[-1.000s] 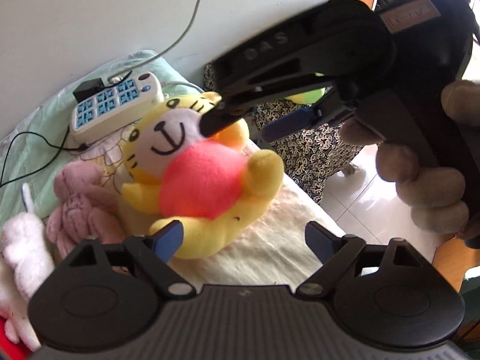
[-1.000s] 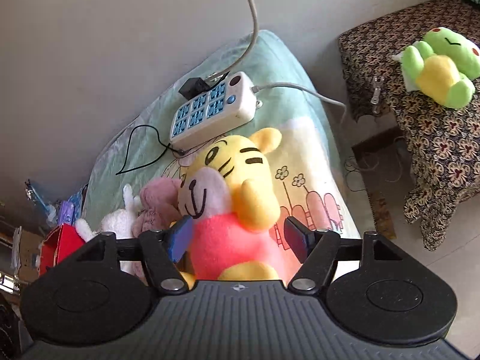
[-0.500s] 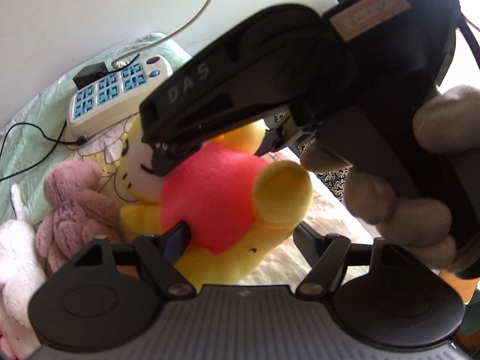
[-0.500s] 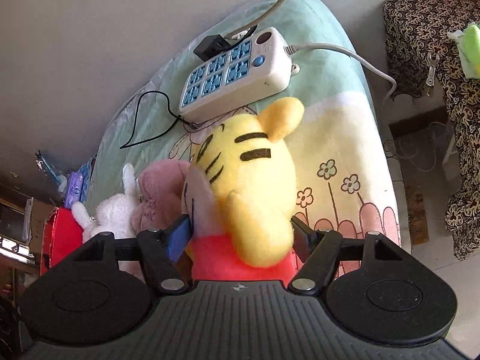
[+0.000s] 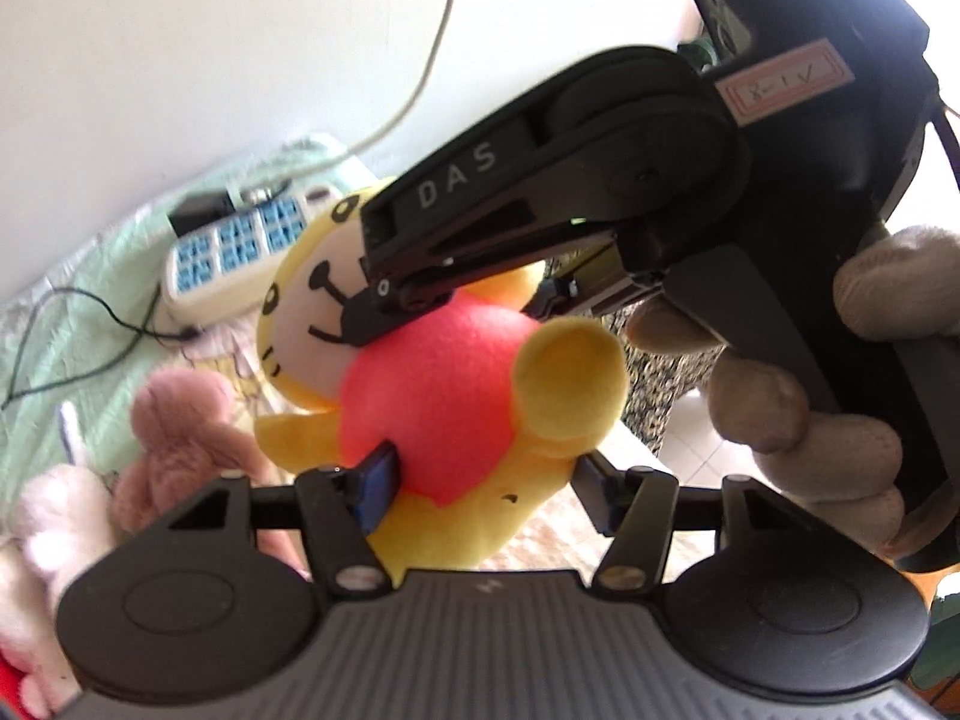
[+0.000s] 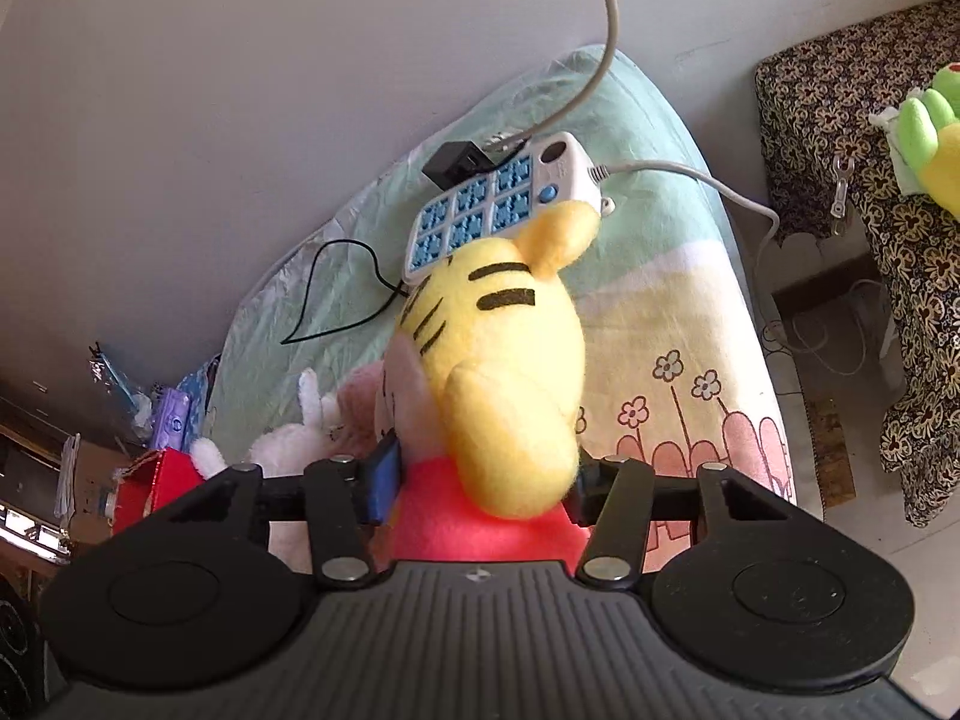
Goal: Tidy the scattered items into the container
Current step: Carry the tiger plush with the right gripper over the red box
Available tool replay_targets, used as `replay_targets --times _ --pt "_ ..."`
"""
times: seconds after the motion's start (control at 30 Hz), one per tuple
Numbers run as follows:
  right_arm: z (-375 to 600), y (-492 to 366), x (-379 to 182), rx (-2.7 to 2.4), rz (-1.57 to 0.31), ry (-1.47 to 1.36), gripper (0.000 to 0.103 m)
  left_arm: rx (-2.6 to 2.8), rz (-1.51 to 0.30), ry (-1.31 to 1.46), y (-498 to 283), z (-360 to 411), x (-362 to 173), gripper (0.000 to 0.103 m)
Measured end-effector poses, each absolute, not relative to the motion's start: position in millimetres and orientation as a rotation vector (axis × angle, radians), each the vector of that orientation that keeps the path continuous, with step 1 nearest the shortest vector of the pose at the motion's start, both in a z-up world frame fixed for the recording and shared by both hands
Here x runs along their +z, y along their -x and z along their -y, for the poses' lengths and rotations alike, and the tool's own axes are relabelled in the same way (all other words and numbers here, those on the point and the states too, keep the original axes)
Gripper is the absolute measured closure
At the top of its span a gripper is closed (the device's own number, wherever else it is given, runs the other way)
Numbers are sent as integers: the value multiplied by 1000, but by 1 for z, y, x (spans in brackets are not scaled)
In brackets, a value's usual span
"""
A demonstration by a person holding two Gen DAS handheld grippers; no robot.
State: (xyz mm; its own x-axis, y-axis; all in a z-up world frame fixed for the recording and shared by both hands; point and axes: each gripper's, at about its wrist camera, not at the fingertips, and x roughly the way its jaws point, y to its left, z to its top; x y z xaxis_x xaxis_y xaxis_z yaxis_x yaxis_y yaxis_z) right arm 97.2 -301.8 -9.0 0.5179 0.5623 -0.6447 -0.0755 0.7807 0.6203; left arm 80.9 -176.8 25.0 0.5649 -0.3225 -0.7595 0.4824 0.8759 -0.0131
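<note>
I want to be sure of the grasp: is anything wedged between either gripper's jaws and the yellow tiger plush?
Nothing visible. The left gripper and the right gripper each have the yellow tiger plush directly between their closing jaws, pads against its fabric. The pink plush sits beside it, outside both grips.

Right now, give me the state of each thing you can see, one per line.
tiger plush: tilted, between both grippers' fingers
left gripper: closing, left pad dents the plush belly
right gripper: closing around the plush's upper body
pink plush: lying on the bed
white plush: lying beside the pink one
power strip: flat on the bed, black adapter plugged in
green plush: on the patterned cloth
</note>
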Motion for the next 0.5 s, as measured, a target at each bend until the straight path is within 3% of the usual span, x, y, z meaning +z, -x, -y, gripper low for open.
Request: replay_targets --times 0.5 --pt "224 -58 65 557 -797 -501 49 -335 -661 -138 -14 103 94 42"
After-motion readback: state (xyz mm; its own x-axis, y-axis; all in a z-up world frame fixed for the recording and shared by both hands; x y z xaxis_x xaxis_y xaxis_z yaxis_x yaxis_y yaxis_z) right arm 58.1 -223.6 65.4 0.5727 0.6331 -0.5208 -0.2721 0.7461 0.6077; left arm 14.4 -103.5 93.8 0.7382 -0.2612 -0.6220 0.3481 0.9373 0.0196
